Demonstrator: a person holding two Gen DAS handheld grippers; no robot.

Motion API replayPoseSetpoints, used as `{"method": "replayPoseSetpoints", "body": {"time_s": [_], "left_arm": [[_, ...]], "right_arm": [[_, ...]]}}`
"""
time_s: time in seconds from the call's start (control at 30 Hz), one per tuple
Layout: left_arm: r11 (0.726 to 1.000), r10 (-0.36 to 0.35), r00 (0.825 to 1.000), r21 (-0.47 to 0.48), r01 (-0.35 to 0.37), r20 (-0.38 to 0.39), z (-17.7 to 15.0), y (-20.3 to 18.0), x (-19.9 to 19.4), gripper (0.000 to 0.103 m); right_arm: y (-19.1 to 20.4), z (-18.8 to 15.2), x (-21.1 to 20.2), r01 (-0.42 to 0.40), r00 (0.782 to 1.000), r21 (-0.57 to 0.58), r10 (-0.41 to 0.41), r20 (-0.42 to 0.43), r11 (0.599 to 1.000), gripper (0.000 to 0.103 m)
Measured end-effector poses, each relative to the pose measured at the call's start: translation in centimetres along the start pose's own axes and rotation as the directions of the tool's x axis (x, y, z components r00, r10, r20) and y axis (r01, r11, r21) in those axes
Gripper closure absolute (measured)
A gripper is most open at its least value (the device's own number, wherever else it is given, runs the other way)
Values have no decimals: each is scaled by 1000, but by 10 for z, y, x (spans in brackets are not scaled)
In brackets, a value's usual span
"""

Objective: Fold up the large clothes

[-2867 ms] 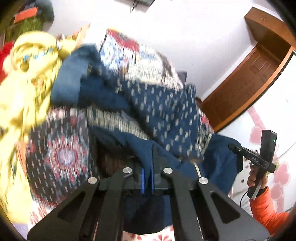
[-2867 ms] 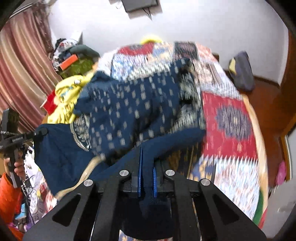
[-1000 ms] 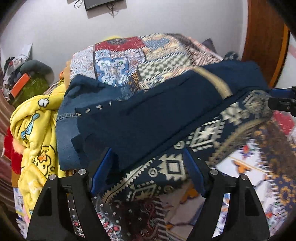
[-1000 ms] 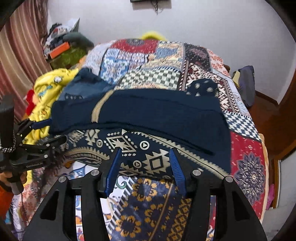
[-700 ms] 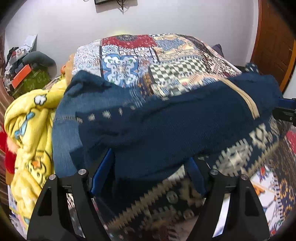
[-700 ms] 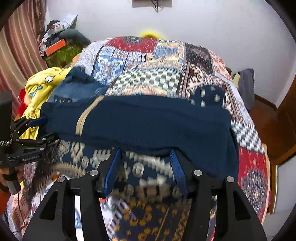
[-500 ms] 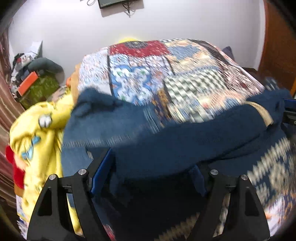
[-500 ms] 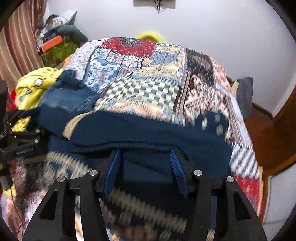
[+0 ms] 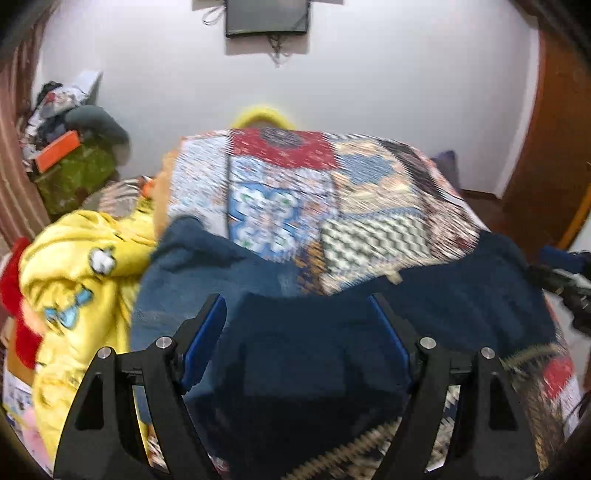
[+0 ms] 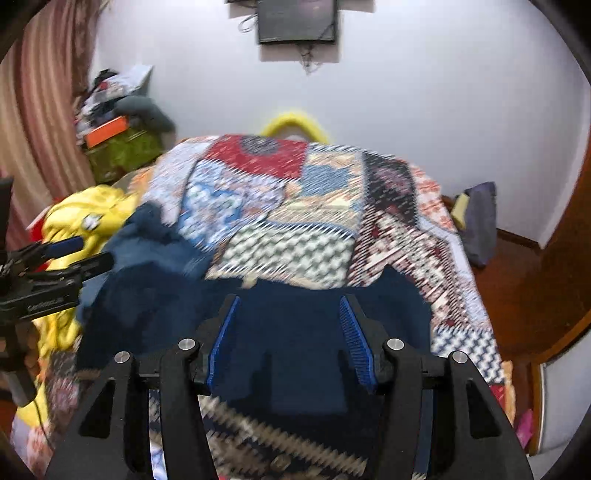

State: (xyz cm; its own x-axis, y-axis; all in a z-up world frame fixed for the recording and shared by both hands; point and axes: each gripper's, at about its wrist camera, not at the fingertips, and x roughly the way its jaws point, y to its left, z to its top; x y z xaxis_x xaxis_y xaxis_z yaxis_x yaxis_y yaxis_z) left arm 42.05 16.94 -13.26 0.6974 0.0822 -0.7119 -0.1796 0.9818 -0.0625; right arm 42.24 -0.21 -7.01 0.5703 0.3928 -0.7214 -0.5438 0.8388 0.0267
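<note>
A large navy garment [image 9: 314, 354] with a patterned border lies folded across the near end of the patchwork bed; it also shows in the right wrist view [image 10: 295, 350]. My left gripper [image 9: 295, 310] is open and empty, its blue pads spread wide above the cloth. My right gripper [image 10: 290, 310] is open and empty too, just above the same cloth. The right gripper shows at the right edge of the left wrist view [image 9: 565, 273]. The left gripper shows at the left of the right wrist view [image 10: 66, 258].
A patchwork quilt [image 9: 314, 206] covers the bed. A lighter blue denim piece [image 9: 192, 266] and a yellow blanket [image 9: 81, 273] are heaped on the left. Cluttered boxes [image 10: 114, 144] stand by the curtain, a wooden door [image 9: 546, 147] at right, a wall screen [image 10: 295, 22] ahead.
Both grippers, shut on the navy garment earlier, have let go of it and opened. Over the last second both have tilted up and pulled back, with the folded cloth lying below.
</note>
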Motion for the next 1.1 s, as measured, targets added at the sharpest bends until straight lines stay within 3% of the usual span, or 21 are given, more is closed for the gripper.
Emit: {"method": "replayPoseSetpoints", "body": {"time_s": [0.1,0.23,0.4,0.43,0.6,0.83,1.0,1.1], "left_arm": [[997,-62,997,37,64,-46,-20,-19,1,26],[989,-107,988,87,116,-110,-54,-45,14,26],[991,-122,981,27,127,-154,-83,-40,30,22],[993,-116,982,15,119,-148,-86,-36,30,21],[1000,7,992,29,-3,-129,-103,-16,20,21],[987,159,968,41,-154,-193,-144,24,5,21],[981,140,966,-98,-165,-219,-161,64,-22,21],[973,106,973,-178,-143,-203,-165,74,-42,21]], "right_arm": [[15,-17,8,-45,998,-35,43,-46,998,52],[18,-39,26,-38,991,-68,29,-131,997,52],[-3,-61,30,-6,988,-39,0,-153,999,47],[-10,-65,26,-2,989,-24,-1,-149,1000,43],[-45,-88,7,46,990,68,-37,-133,997,40],[-92,-124,-12,123,974,223,-74,-215,967,40],[-98,-136,-41,167,968,210,-120,-219,963,40],[-95,-136,-62,172,972,207,-132,-194,963,40]]}}
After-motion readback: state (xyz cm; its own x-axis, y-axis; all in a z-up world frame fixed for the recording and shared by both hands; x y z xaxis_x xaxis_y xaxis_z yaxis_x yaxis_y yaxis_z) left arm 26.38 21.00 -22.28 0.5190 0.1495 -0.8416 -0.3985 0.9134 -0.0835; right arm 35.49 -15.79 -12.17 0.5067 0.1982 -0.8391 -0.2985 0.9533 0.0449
